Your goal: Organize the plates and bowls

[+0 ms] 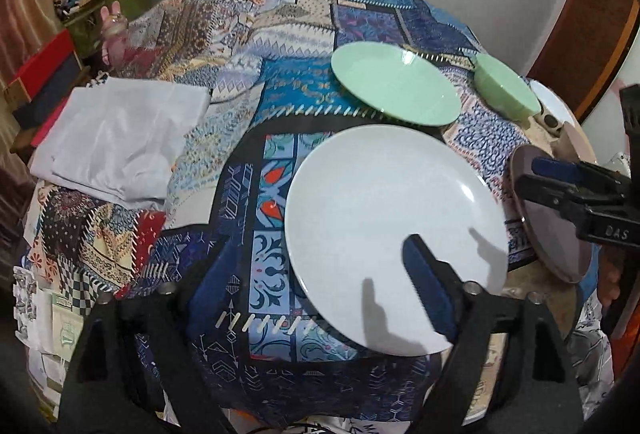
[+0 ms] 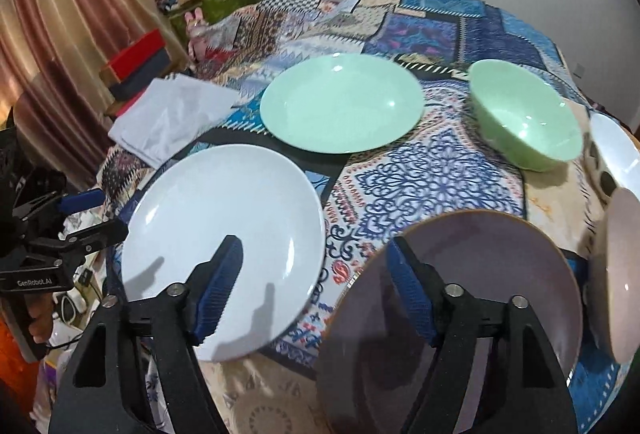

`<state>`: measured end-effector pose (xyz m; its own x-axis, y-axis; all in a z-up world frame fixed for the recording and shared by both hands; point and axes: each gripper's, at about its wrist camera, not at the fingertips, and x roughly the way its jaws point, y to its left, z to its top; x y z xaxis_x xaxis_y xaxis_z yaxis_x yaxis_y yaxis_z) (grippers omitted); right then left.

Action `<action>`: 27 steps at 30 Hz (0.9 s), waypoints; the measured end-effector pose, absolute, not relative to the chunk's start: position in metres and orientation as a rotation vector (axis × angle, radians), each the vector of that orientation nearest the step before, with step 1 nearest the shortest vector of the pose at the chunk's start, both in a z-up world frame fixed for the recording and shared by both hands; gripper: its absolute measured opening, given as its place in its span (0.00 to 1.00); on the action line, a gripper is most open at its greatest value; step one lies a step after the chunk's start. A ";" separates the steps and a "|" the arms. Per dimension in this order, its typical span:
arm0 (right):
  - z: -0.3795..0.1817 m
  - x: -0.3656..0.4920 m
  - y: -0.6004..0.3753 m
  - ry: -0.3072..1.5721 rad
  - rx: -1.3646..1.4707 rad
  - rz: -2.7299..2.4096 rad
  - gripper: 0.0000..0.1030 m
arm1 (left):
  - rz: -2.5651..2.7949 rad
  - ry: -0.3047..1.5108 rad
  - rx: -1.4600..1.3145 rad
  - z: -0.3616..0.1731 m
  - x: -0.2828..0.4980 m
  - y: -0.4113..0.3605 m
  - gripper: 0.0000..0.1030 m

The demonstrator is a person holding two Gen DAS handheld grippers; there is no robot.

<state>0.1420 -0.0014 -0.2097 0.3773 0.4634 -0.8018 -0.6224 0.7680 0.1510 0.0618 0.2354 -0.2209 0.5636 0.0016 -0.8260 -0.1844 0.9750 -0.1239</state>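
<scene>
1. The left tongs (image 1: 316, 294) stand with their fingers spread apart above the counter (image 1: 276, 202), which is covered by a patchwork cloth; they hold nothing. One blue-padded finger reaches over the near part of the white plate (image 1: 384, 230), the other over bare cloth beside it.
2. The right tongs (image 2: 316, 286) are also apart and clamped on nothing. Their left finger hangs over the white plate (image 2: 224, 234) and their right finger over the mauve plate (image 2: 480, 298).
3. The white plate lies flat at the near edge of the counter, with the mauve plate just beside it on the right; whether the mauve plate rests flat or is tilted cannot be told.
4. Behind them sits a mint-green plate (image 2: 342, 104), and to its right, apart from it, a mint-green bowl (image 2: 528, 122) that leans a little.
5. Another white dish (image 2: 618, 150) and a pale pink dish (image 2: 622, 274) show only in part at the right edge.
6. A folded white cloth (image 1: 120, 142) lies at the counter's left side, well apart from the plates.
</scene>
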 end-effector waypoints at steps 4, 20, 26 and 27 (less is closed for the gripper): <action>-0.219 0.150 0.008 1.000 -0.207 0.712 0.51 | 0.095 0.993 -0.244 -0.232 0.065 0.242 0.63; -0.244 0.159 0.024 1.118 -0.245 0.731 0.26 | 0.027 1.067 -0.366 -0.260 0.065 0.249 0.30; -0.246 0.160 0.028 1.115 -0.270 0.734 0.27 | 0.017 1.066 -0.357 -0.261 0.067 0.244 0.28; -0.247 0.161 0.028 1.116 -0.263 0.734 0.27 | 0.016 1.066 -0.350 -0.261 0.067 0.243 0.29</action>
